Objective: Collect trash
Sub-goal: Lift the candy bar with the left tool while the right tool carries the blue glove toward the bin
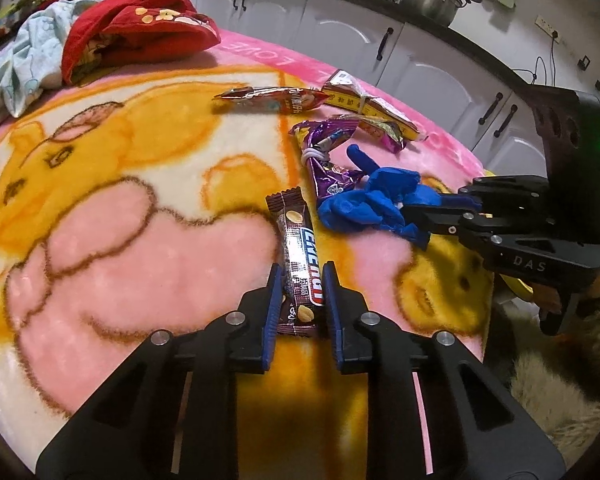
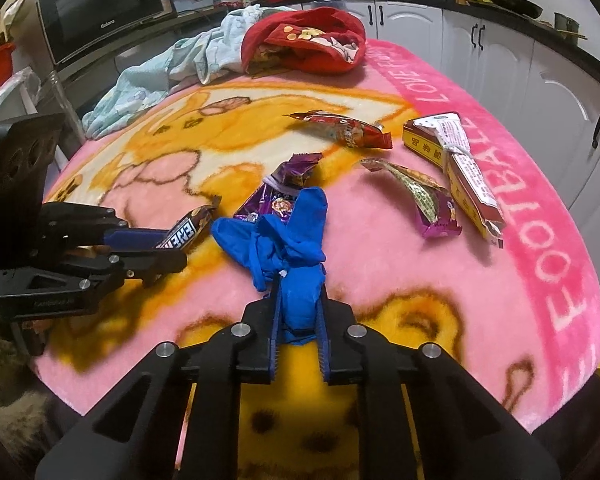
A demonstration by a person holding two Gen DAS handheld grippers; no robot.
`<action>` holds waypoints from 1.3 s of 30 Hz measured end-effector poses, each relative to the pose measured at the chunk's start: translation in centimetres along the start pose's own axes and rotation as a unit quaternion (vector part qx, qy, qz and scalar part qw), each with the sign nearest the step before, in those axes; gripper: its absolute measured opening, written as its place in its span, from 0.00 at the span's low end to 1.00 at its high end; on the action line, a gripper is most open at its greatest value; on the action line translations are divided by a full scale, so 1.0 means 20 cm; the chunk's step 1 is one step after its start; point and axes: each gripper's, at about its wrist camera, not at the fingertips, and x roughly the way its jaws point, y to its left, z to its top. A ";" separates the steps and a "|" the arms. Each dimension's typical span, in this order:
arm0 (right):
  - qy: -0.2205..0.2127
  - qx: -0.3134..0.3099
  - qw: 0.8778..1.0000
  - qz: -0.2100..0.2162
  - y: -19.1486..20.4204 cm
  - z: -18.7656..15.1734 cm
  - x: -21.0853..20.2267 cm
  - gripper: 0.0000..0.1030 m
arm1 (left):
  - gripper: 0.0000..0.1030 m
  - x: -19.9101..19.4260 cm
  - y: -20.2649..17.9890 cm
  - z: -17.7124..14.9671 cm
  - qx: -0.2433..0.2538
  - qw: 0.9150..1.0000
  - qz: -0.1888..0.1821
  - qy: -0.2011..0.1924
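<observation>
Trash lies scattered on a pink and yellow blanket (image 2: 440,280). The left gripper (image 1: 300,286) is clenched on a brown snack bar wrapper (image 1: 296,248) near the blanket's front edge. Just beside it, the right gripper (image 2: 298,300) grasps a crumpled blue glove (image 2: 288,236), which overlaps a purple wrapper (image 2: 284,188).
</observation>
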 end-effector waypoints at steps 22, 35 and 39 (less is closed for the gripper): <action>-0.043 0.028 0.998 -0.027 -0.06 -0.05 -0.28 0.11 | 0.13 -0.14 -0.15 0.05 0.018 0.999 -0.013 -0.038; -0.067 0.045 0.996 -0.048 -0.12 -0.12 -0.48 0.10 | 0.13 -0.17 -0.32 0.13 0.045 0.997 -0.026 -0.059; -0.074 0.051 0.994 -0.055 -0.14 -0.14 -0.53 0.11 | 0.13 -0.16 -0.38 0.15 0.054 0.996 -0.030 -0.060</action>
